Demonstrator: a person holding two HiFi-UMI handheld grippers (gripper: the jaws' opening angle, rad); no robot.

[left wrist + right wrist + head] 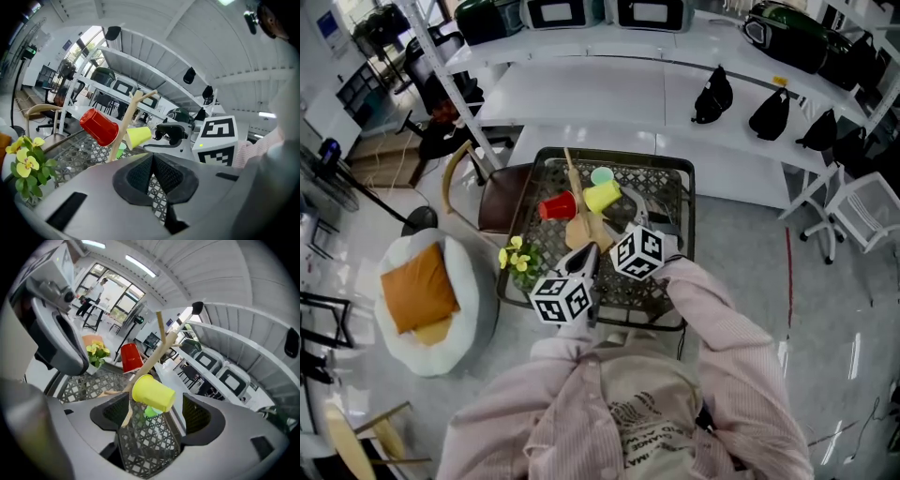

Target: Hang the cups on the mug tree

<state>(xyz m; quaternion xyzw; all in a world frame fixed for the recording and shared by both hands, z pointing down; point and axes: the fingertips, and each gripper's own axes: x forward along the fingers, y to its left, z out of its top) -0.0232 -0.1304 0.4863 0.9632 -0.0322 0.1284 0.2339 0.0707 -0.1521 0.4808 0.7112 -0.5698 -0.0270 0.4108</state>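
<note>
The right claw point(152, 401) has its jaws wide apart and grips nothing. The yellow cup point(153, 393) shows between them, but neither pad touches it, because it hangs on a peg of the mug tree point(157, 350) in front of the claw. Its long axis lies nearly across the gap, with the mouth towards the trunk. The red cup point(558, 206) hangs on the other side of the trunk. In my judgement the next thing to take is the green cup point(602, 175). It sits on the mesh worktop point(675, 167) beyond the tree, so the claw must go past the yellow cup to reach it. I cannot tell whether it is upright. The right claw is nearer to it; the left claw point(151, 161) waits further back, with its jaws together and empty. The cubes carry only black and white square markers, and the print on the person's clothing cannot be read.
</note>
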